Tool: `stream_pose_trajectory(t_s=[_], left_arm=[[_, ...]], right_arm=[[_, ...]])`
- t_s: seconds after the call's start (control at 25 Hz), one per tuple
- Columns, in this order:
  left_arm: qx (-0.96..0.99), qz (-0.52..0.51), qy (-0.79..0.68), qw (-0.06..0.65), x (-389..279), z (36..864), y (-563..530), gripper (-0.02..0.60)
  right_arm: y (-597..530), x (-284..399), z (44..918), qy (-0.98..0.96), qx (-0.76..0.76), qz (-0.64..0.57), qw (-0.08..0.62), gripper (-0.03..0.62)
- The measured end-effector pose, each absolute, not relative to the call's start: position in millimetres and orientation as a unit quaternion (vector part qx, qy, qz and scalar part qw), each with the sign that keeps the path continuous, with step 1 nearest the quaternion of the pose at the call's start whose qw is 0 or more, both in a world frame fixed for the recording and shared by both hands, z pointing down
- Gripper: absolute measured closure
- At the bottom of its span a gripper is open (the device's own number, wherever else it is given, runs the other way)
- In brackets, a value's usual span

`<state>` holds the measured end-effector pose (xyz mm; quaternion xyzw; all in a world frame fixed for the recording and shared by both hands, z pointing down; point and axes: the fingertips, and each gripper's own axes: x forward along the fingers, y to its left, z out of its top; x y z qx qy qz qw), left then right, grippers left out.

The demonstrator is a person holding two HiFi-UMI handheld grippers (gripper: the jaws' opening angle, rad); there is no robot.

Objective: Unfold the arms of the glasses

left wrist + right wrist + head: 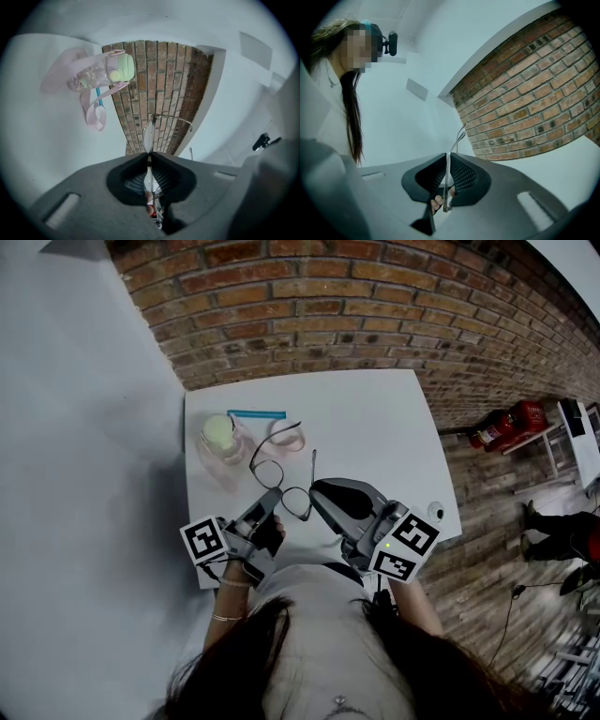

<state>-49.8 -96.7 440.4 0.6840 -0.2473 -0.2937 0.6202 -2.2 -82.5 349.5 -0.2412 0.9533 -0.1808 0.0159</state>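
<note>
Person: hair and shoulders fill the 6 o'clock edge of the head view, both grippers held out in front.
Left gripper: jaws nearly together, pinching the front of the glasses edge-on by one lens rim.
Right gripper: jaws closed narrowly on one thin arm of the glasses, whose free end pokes out past the tips.
Glasses: held between the two grippers over the near half of the white table, lenses towards 6 o'clock.
Other arm: reaches out towards 12 o'clock, well off the frame front, so it looks already open.
Progress: probably one arm done; the held arm looks largely swung out, though the pictures do not show whether it is at its stop.
Left to do: likely finish that swing, then let go.
Beyond the glasses: pink bottle with a green lid at 11 o'clock, a blue stick beside it.
</note>
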Motion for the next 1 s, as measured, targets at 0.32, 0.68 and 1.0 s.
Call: stream_pose_trajectory(t_s=[0.32, 0.68, 1.0], left_arm=[[0.670, -0.306, -0.250, 0.629, -53.1, 440.8, -97.7, 0.558], [0.655, -0.320, -0.254, 0.635, -58.5, 444.3, -99.3, 0.558], [0.638, -0.335, -0.255, 0.645, -63.3, 447.8, -101.1, 0.558]], right_arm=[[-81.2, -1.0, 345.1, 0.954, -0.240, -0.178, 0.019, 0.562], [-80.0, -0.7, 343.6, 0.956, -0.235, -0.175, 0.023, 0.562], [-80.9, 0.0, 343.0, 0.956, -0.235, -0.175, 0.026, 0.563]])
